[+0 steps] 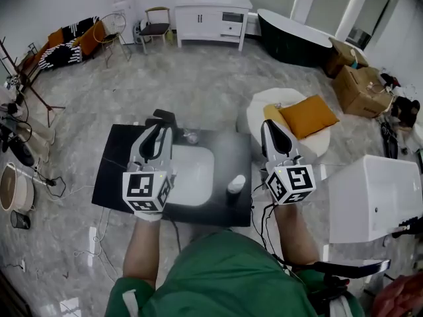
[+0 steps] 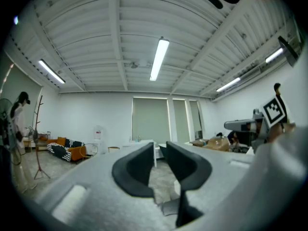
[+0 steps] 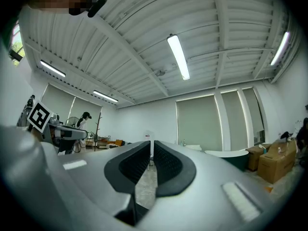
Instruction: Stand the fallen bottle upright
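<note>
Bottle (image 1: 236,185): pale cap, dark body, appears to stand upright on the black worktop (image 1: 112,170), just beside the right edge of the white basin (image 1: 195,177).

Left gripper (image 1: 158,128): held out level over the worktop, above the basin's left edge. In the left gripper view its jaws (image 2: 160,146) stand slightly apart, a narrow gap with nothing in it; only floor and far wall show through.

Right gripper (image 1: 268,127): held over the worktop's right edge. In the right gripper view its jaws (image 3: 151,146) are all but together, a thin slit, nothing between them.

Bottle position relative to the grippers: between the two, to the left of the right gripper, near its marker cube (image 1: 291,183) and well back from its fingertips; to the right of the left gripper, across the basin. Neither gripper touches it.
</note>
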